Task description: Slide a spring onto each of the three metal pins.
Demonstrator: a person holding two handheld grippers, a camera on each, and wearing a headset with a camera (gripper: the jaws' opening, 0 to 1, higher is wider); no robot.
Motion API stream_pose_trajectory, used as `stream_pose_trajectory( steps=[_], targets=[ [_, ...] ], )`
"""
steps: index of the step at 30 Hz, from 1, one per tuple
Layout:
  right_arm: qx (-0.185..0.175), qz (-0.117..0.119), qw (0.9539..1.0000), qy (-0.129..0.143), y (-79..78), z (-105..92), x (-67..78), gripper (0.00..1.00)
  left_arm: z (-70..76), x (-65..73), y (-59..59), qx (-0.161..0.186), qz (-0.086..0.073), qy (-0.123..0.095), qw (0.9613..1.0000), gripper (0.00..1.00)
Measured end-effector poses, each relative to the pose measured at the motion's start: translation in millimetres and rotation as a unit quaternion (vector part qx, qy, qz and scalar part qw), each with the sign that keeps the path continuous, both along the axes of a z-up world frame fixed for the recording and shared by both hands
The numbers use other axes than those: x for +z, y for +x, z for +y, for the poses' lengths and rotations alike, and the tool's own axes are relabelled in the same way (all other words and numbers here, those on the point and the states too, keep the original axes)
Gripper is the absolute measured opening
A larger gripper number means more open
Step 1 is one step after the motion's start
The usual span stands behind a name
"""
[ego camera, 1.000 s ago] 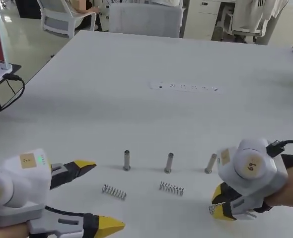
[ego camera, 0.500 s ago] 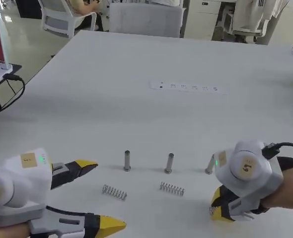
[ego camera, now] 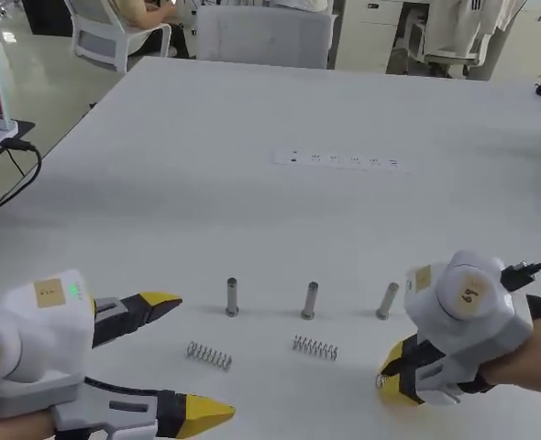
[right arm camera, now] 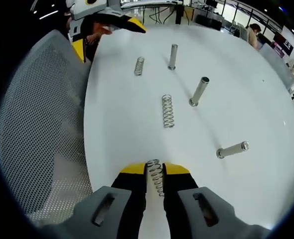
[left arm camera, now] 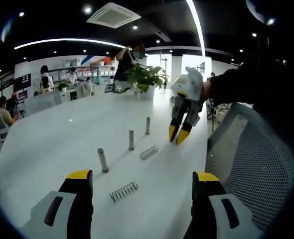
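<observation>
Right hand-held gripper (ego camera: 390,380) slightly leftward

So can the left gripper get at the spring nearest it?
Probably yes: the left gripper is open, the spring lies flat on the table about between its jaw tips, and nothing stands in the way.
</observation>
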State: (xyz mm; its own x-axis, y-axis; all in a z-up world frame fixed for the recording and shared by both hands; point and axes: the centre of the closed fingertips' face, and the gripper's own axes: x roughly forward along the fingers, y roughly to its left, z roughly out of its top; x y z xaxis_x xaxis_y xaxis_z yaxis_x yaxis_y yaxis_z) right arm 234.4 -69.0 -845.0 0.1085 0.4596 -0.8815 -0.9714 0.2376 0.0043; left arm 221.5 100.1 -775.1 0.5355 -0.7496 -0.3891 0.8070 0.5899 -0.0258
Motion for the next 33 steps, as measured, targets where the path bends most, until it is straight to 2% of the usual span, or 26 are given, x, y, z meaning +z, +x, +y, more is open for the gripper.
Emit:
stream_pose_trajectory(
  steps=[6, 11, 14, 15, 21, 24, 28, 29, 31, 33],
  targets=[
    [-0.037, -0.004, 0.9985, 0.04, 2.3, 0.7, 13.0, 0.1, -7.6, 10.5, -1.5, -0.009, -0.011, -0.005, 0.9999, 0.78],
    [-0.054, -0.014, 0.9963, 0.065, 3.1, 3.2, 27.3, 0.1, -13.9, 18.5, -3.4, -0.019, -0.019, -0.007, 0.9996, 0.78],
    [-0.065, -0.023, 0.9936, 0.09, 5.5, 7.9, 41.6, 0.1, -17.8, 25.5, -3.8, -0.025, -0.024, -0.011, 0.9993, 0.78],
    [-0.071, -0.023, 0.9917, 0.104, 6.0, 11.2, 47.9, 0.1, -18.9, 27.2, -3.7, -0.027, -0.025, -0.012, 0.9993, 0.77],
    [-0.079, -0.028, 0.9851, 0.15, 6.8, 24.0, 73.7, 0.1, -28.6, 41.8, -3.3, -0.038, -0.034, -0.027, 0.9983, 0.77],
    [-0.082, -0.03, 0.9803, 0.177, 7.5, 33.3, 88.4, 0.1, -33.3, 47.6, -2.9, -0.044, -0.037, -0.033, 0.9978, 0.76],
    [-0.081, -0.026, 0.9694, 0.23, 6.3, 51.6, 114.5, 0.1, -39.2, 54.5, -2.2, -0.051, -0.039, -0.042, 0.997, 0.75],
    [-0.082, -0.022, 0.9649, 0.248, 5.7, 58.0, 123.4, 0.1, -40.4, 56.6, -2.1, -0.052, -0.04, -0.046, 0.9968, 0.74],
    [-0.081, -0.022, 0.9614, 0.262, 5.7, 63.1, 131.6, 0.1, -42.8, 61.6, -1.3, -0.053, -0.043, -0.053, 0.9963, 0.73],
    [-0.079, -0.014, 0.9507, 0.299, 3.8, 76.2, 150.3, 0.1, -45.4, 67.7, -0.7, -0.056, -0.045, -0.064, 0.9954, 0.71]
  ],
)
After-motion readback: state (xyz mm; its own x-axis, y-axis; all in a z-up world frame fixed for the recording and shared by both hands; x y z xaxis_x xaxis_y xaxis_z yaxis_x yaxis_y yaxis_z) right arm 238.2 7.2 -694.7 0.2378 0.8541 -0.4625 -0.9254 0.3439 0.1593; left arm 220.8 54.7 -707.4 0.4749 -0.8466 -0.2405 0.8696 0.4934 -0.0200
